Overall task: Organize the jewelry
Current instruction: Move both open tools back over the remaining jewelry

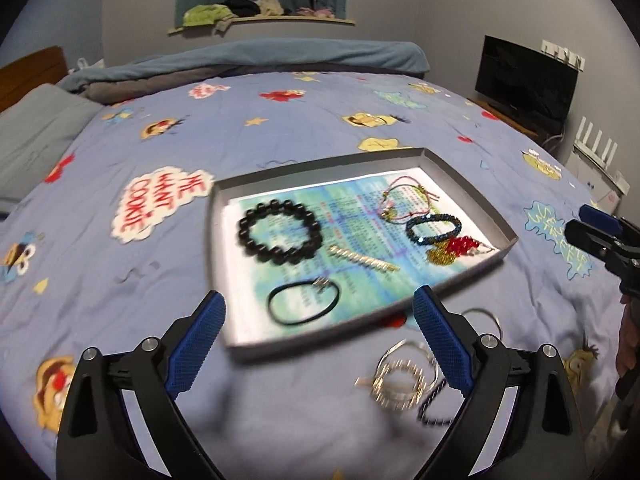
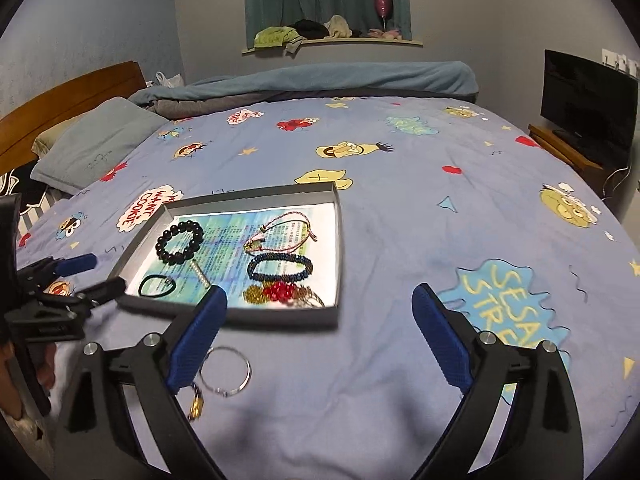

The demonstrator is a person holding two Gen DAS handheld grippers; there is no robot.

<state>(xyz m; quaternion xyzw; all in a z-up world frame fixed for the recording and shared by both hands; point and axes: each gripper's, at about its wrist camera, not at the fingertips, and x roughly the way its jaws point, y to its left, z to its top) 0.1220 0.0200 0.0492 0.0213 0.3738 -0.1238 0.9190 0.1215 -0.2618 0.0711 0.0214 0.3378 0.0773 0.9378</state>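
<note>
A shallow grey box [image 1: 224, 204] [image 2: 338, 240] lies on the bed. In it are a black bead bracelet [image 1: 280, 232] [image 2: 180, 242], a black hair tie [image 1: 304, 306] [image 2: 157, 285], a gold clip [image 1: 362, 258], a blue bead bracelet [image 1: 432, 227] [image 2: 280, 267], pink cord bracelets [image 1: 406, 196] [image 2: 286, 226] and a red and gold piece [image 1: 456, 250] [image 2: 276, 292]. Loose bangles [image 1: 404, 376] and a silver ring bangle [image 2: 226, 372] lie on the bedspread in front of the box. My left gripper [image 1: 320, 336] is open and empty over the box's near edge. My right gripper [image 2: 320, 332] is open and empty.
The bedspread [image 2: 400, 220] is blue with cartoon prints. A grey pillow [image 2: 100, 144] and wooden headboard [image 2: 60, 96] are at the left, a folded blanket [image 2: 320, 76] at the far side. A television [image 2: 588, 108] stands on a stand at the right.
</note>
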